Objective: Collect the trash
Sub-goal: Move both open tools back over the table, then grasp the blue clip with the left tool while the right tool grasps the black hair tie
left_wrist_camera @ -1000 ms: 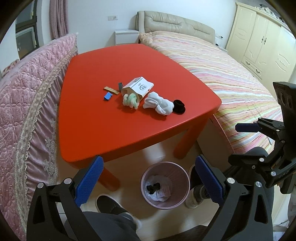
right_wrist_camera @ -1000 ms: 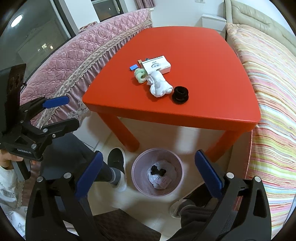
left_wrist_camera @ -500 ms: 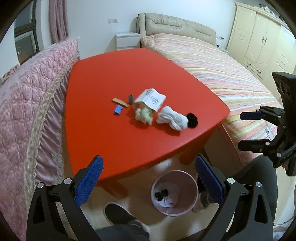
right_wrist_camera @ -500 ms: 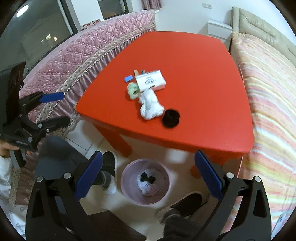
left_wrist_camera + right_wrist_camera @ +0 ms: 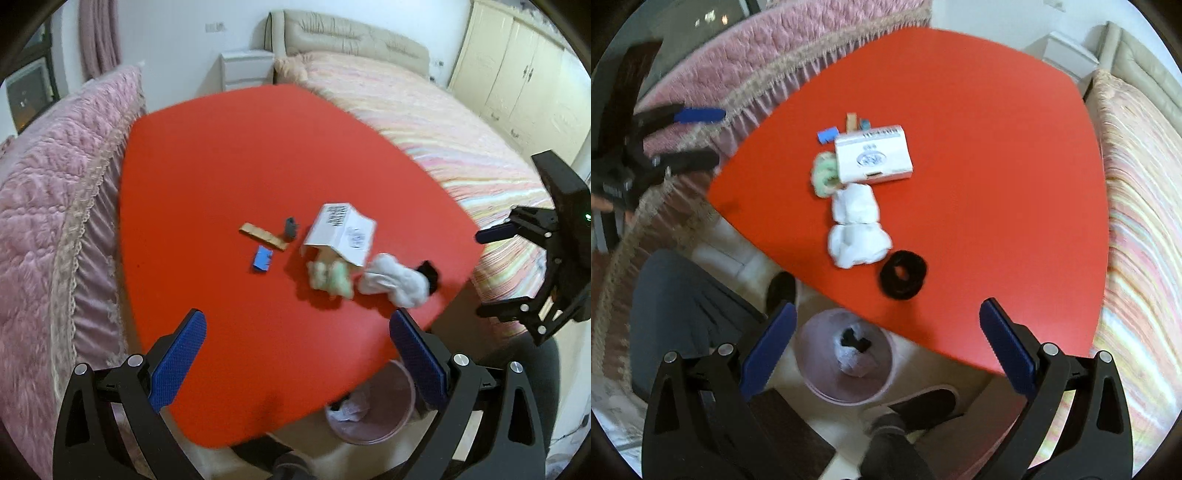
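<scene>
Both grippers — left [image 5: 297,363], right [image 5: 886,349] — fingers spread, empty. I judge the black ring [image 5: 903,274] near the tabletop [image 5: 979,122] edge — a clumsy nudge drops it beside the bin [image 5: 820,387].

— What's on the red table [image 5: 229,177]?
— A white box [image 5: 873,155], a crumpled green wad [image 5: 823,173] touching it, a white wad [image 5: 857,225] just beside, and a black ring [image 5: 903,275] near the edge.
— Anything else?
— A blue scrap [image 5: 263,257], a tan strip [image 5: 263,235], a small dark piece [image 5: 290,228]. On the floor, a pink bin [image 5: 816,384] holding trash.
</scene>
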The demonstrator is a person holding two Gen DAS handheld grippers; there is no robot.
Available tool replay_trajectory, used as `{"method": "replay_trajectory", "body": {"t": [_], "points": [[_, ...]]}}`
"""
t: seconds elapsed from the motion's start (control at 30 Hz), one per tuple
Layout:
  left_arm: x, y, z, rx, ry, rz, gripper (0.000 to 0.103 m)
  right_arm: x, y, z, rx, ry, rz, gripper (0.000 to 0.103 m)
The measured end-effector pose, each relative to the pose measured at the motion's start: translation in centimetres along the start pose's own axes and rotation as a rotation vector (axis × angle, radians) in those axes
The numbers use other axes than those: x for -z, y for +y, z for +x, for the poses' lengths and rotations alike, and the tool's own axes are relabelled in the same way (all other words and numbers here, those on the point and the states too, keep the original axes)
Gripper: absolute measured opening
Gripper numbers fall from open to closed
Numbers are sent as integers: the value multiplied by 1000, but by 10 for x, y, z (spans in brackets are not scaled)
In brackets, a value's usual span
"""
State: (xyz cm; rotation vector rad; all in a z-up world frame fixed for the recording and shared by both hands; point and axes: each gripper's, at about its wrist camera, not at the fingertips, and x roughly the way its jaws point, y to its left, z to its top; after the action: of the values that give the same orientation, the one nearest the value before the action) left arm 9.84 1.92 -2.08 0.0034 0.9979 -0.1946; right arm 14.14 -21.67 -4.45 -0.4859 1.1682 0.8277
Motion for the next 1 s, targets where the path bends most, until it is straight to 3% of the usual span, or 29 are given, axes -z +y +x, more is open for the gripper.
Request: {"method": "replay_trajectory", "body": {"t": [0.37, 0.57, 0.7, 0.83, 1.0], "points": [[-30, 30, 70, 23, 148, 1, 95, -17, -6, 42, -12, 102, -75, 97], [-36, 42, 97, 6, 193, 13, 95, -21, -6, 52, -12, 125, -99, 85], [-39, 47, 105, -4, 193, 15, 95, -24, -6, 57, -3, 139, -114, 68], [-38, 45, 111, -13, 201, 45, 74, -27, -7, 59, 3, 128, -126, 63], [-41, 43, 112, -24, 182, 57, 66, -28, -8, 57, 18, 127, -140, 45]]}}
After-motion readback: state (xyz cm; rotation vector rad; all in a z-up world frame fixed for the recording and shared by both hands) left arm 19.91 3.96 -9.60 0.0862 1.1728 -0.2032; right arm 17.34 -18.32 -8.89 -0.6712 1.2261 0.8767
